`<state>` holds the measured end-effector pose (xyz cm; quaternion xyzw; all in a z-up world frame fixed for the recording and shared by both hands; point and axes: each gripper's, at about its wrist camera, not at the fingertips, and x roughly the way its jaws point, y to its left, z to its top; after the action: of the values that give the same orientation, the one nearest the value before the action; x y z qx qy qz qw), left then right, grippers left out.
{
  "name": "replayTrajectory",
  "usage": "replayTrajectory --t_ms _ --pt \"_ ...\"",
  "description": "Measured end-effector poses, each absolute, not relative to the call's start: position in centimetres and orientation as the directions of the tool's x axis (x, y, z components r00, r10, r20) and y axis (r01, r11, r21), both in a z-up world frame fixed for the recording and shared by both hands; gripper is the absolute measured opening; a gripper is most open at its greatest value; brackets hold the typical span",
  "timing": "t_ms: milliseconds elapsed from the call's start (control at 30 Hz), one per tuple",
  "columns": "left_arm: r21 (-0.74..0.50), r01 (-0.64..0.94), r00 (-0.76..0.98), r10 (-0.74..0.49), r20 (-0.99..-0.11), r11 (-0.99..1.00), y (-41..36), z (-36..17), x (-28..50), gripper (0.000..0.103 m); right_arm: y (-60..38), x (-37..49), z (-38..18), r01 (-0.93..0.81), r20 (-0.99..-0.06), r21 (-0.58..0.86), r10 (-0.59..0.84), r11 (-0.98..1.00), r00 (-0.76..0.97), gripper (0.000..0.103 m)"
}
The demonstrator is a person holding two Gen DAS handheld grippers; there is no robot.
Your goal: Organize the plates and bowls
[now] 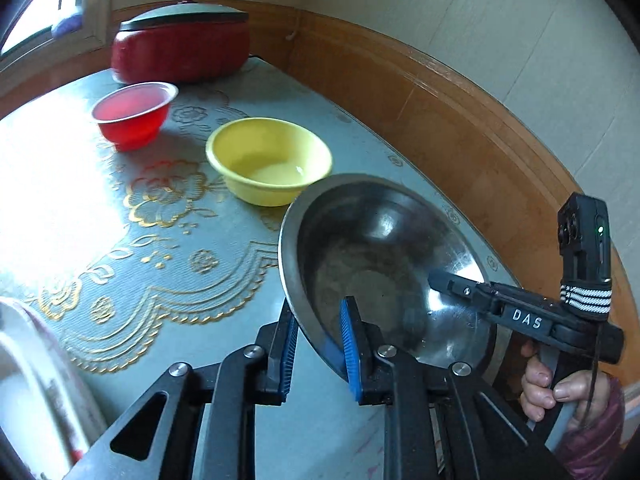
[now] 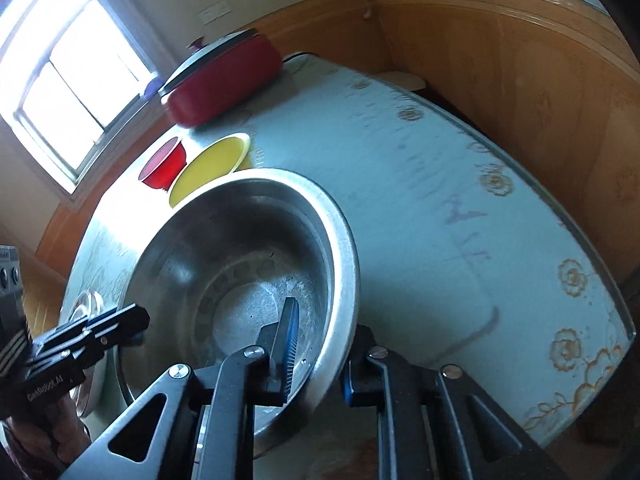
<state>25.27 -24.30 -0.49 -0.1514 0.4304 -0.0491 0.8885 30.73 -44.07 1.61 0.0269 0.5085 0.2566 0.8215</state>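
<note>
both grippers, left gripper and right gripper, have their fingers clamped on opposite rims of the steel bowl above the bench.

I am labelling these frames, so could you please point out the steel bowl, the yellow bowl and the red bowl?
steel bowl (image 1: 360, 248): left wrist view, on its inner wall.
yellow bowl (image 1: 256, 148): left wrist view, on its inner wall.
red bowl (image 1: 128, 114): left wrist view, on its inside.

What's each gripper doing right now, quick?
Left gripper: shut on the steel bowl, gripping its rim.
Right gripper: shut on the same bowl's opposite rim.
</note>
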Motion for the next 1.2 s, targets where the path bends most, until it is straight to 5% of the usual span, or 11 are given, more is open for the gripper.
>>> replayTrajectory --t_ms 400,600,767,1200 --pt "-0.273 -0.157 0.580 -0.135 -0.803 0.949 -19.8 -1.1 19.6 0.023 -38.4 28.7 1.4 -0.557 -0.846 0.297 0.484 0.776 0.223 0.018" --pt "-0.217 -0.178 0.614 -0.063 -0.787 0.960 -19.1 -0.2 17.9 0.044 -37.4 28.9 1.5 -0.587 -0.852 0.274 0.476 0.762 0.219 0.027" --pt "-0.217 -0.212 0.624 -0.038 -0.780 0.953 -17.6 0.3 17.8 0.044 -37.8 29.4 2.8 -0.601 -0.827 0.283 0.508 0.747 0.242 0.039" --pt "-0.244 -0.227 0.662 -0.034 -0.748 0.943 -17.7 2.0 22.4 0.044 -38.4 34.2 4.0 -0.499 -0.794 0.360 0.540 0.788 0.280 0.043"
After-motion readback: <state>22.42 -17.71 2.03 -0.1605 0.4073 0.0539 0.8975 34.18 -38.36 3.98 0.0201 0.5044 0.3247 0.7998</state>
